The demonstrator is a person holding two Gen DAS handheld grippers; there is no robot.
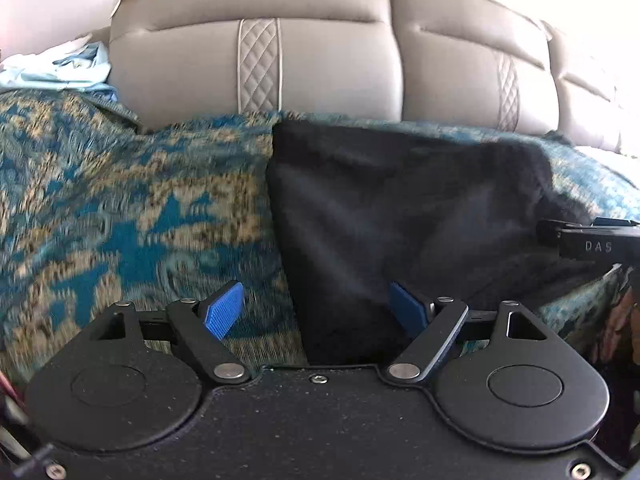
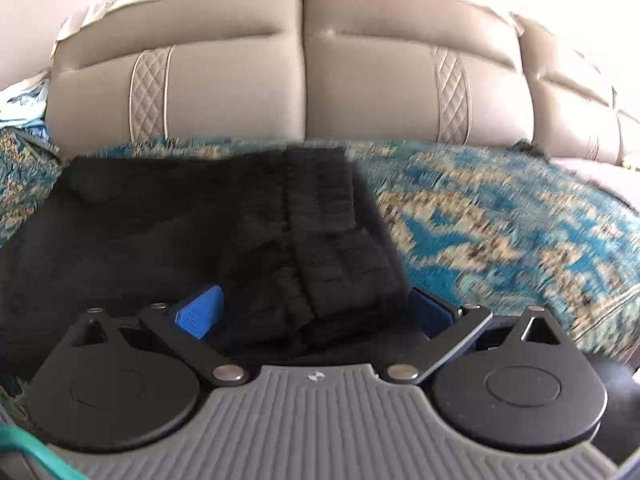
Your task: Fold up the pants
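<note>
The black pants (image 1: 400,208) lie folded on a teal and beige patterned cover (image 1: 120,208) on a sofa seat. My left gripper (image 1: 318,312) is open, its blue pads (image 1: 224,314) straddling the left edge of the pants just above the fabric. In the right wrist view the pants (image 2: 200,232) show their ribbed waistband (image 2: 344,248) on top at the right side. My right gripper (image 2: 316,312) is open, with the waistband end lying between its blue pads (image 2: 200,312). The right gripper's black body also shows at the left wrist view's right edge (image 1: 592,240).
The grey leather sofa backrest (image 1: 320,52) rises right behind the pants. Light blue and white cloth (image 1: 60,68) is piled at the far left. The patterned cover (image 2: 500,220) extends to the right of the pants.
</note>
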